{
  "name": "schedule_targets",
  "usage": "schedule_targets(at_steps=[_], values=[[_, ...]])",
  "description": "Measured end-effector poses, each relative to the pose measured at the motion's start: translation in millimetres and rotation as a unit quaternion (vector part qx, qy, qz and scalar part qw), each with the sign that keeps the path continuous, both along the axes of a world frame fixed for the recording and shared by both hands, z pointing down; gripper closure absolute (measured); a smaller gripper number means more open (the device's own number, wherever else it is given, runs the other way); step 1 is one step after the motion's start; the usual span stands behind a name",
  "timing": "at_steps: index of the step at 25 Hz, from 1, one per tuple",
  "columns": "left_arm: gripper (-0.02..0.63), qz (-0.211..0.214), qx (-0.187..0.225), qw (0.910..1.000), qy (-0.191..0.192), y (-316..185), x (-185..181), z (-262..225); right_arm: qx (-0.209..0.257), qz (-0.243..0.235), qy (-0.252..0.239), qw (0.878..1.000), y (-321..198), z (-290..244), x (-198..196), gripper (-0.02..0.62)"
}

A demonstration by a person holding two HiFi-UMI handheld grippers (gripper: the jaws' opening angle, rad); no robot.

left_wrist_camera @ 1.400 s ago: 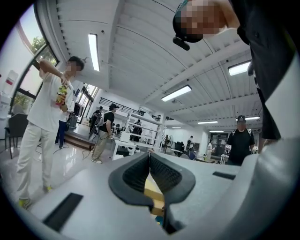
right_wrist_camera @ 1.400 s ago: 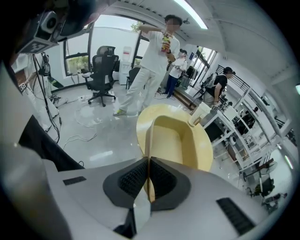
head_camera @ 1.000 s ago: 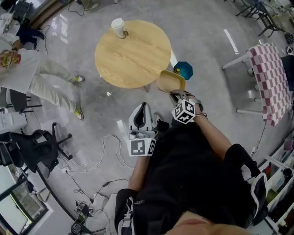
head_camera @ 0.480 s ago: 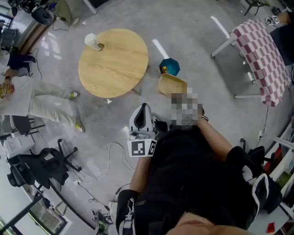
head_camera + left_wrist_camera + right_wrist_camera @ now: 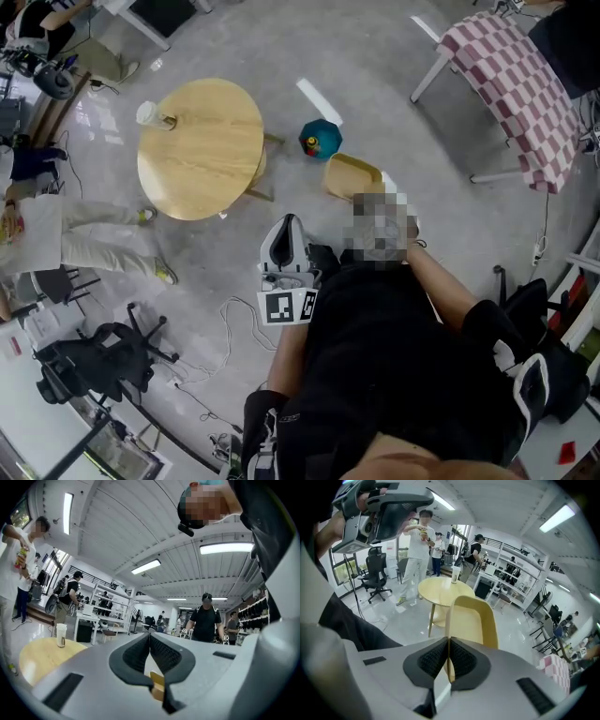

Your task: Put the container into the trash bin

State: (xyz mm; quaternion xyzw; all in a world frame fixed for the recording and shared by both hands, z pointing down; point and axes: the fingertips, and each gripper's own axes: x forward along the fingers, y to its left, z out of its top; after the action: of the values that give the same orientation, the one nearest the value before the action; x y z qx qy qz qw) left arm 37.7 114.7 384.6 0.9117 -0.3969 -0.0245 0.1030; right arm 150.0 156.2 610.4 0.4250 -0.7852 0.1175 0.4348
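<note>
A yellow container [image 5: 350,174] is gripped by its rim in my right gripper [image 5: 364,195], whose body is partly under a mosaic patch in the head view. In the right gripper view the container [image 5: 472,620] stands up past the jaws, and the right gripper [image 5: 449,660] is shut on its thin wall. A small teal trash bin [image 5: 320,139] stands on the floor just beyond the container and apart from it. My left gripper [image 5: 292,223] hangs lower left of the container. The left gripper [image 5: 149,641] has its pads together with nothing between them.
A round wooden table [image 5: 200,148] with a paper cup [image 5: 148,114] stands left of the bin. A table with a checked cloth [image 5: 511,75] is at the upper right. A person in white [image 5: 56,234], an office chair [image 5: 94,361] and floor cables [image 5: 225,323] lie to the left.
The round table has slid left in the head view. The bin now lies to the left of the container instead of to its right. Both grippers travelled along, and the grip on the container is unchanged.
</note>
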Motion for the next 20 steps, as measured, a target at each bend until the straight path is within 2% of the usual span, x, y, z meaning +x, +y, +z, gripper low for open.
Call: schedule_targets(at_steps=[8, 15, 20], values=[[0.595, 0.016, -0.008, 0.9998, -0.002, -26.6, 38.4, 12.3, -0.034, 0.032, -0.003, 0.999, -10.2, 38.2, 43.5, 0.560], [0.595, 0.040, -0.017, 0.9991, -0.005, -95.4, 67.7, 36.4, -0.061, 0.054, -0.006, 0.997, -63.0, 69.7, 67.9, 0.560], [0.595, 0.057, -0.039, 0.9976, -0.008, -153.7, 91.9, 54.5, -0.092, 0.069, -0.017, 0.993, -112.5, 96.4, 81.1, 0.560]])
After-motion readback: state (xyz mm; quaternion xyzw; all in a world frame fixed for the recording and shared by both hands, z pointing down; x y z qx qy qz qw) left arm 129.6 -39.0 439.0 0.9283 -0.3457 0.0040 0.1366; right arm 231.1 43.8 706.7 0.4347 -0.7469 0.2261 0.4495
